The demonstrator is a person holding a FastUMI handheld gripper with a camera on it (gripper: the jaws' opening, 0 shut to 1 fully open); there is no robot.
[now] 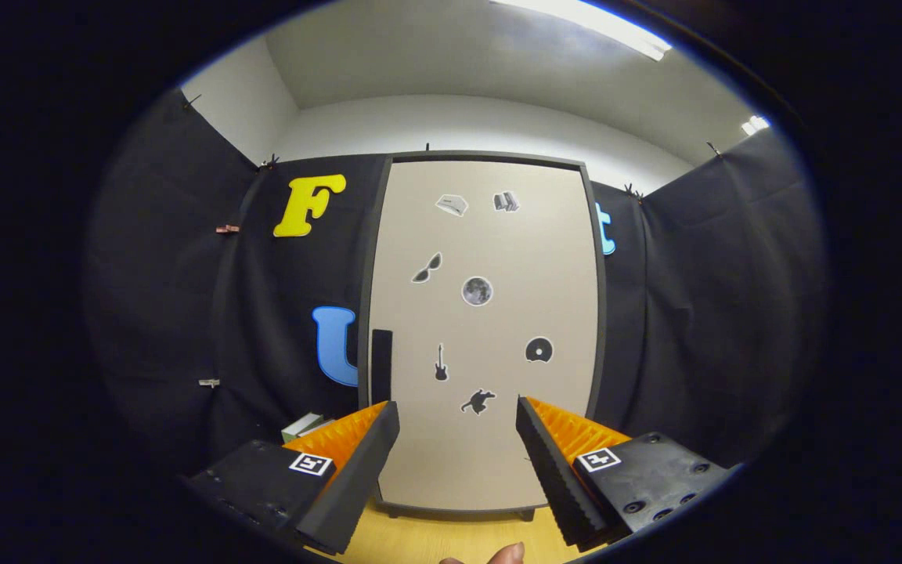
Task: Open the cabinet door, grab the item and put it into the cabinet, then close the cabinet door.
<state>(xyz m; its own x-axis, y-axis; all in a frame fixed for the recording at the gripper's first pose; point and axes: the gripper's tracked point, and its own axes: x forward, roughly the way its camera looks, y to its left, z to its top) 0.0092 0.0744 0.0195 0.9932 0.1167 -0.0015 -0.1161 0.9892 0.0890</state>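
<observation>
A tall cabinet stands straight ahead with its beige door (490, 258) shut inside a dark frame. Several small stickers dot the door. A dark vertical handle (381, 365) sits on the door's left edge, just above my left fingertip. My gripper (457, 427) is open, its two fingers spread wide in front of the lower part of the door, with nothing between them. A small green and white box (304, 425) lies on the table left of the cabinet, partly hidden behind my left finger.
The cabinet stands on a light wooden tabletop (451, 536). Black cloth walls close in on the left and right. A person's fingertip (507, 554) shows at the near edge, below the fingers.
</observation>
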